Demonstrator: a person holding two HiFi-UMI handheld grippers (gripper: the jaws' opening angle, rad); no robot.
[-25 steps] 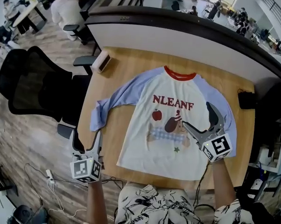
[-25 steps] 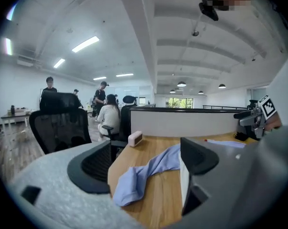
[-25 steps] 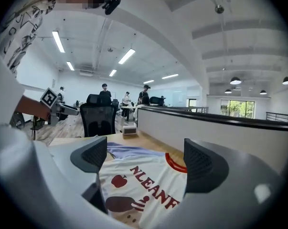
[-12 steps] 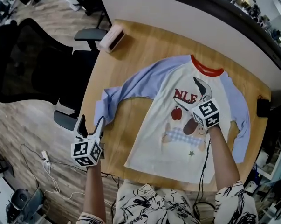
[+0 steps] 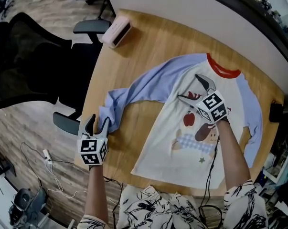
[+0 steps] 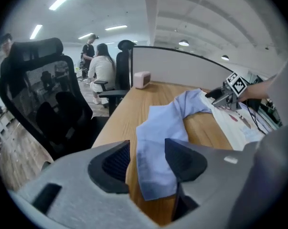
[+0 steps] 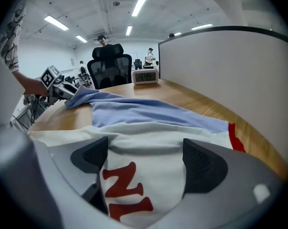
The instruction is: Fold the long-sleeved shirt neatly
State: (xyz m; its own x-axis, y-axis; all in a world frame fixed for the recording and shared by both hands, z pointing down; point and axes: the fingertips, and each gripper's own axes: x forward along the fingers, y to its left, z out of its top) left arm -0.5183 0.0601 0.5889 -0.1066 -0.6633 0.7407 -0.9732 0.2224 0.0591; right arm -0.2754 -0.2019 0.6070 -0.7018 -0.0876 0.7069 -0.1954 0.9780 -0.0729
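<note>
While the soft, light shirt (image 5: 165, 142) lies on the table (image 5: 148, 42), fingers of our left gripper (image 5: 98, 124) have just been closing round its sleeve end (image 6: 155, 168), not yet pinching; our right gripper (image 5: 191, 87) hangs spread, empty.

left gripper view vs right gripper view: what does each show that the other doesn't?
Left only: how the sleeve cuff sits between the left gripper's jaws, which have just been closing but are not yet pinching it. Right only: red lettering between the right gripper's open jaws, red collar, the clock's digits. Both: blue sleeve, desk, clock.
</note>
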